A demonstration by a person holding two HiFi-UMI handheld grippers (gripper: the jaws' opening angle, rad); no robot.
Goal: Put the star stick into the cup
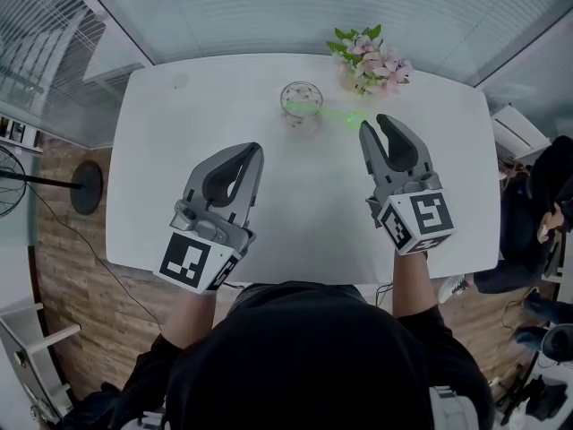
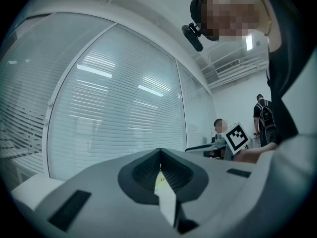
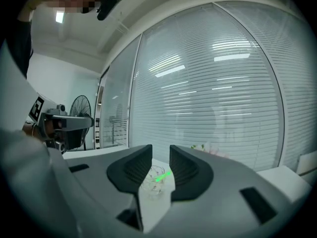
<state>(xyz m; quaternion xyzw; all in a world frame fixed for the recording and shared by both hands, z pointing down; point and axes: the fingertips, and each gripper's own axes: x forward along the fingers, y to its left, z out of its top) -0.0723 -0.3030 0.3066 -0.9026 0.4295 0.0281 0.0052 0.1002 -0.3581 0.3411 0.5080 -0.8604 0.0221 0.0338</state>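
My right gripper [image 1: 376, 124] stands wide open and empty. My left gripper [image 1: 255, 150] is closed on nothing. Both hang over the white rounded table [image 1: 179, 168]. The thin green star stick [image 1: 327, 113] leans in the clear glass cup [image 1: 301, 99], near pink flowers [image 1: 372, 61] by the slatted glass wall [image 1: 269, 7].

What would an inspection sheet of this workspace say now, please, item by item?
Surface: white table, rounded corners.
Job's things: glass cup upright near the far edge; green star stick has one end in the cup and leans over the rim toward the right gripper.
Clutter: pink flowers at the far edge, right of the cup.
Grippers: left gripper shut, empty; right gripper open, nothing between its jaws.
Cables: thin dark cable on the wooden floor, left.
Surroundings: blinds behind glass; fan left; seated person right.
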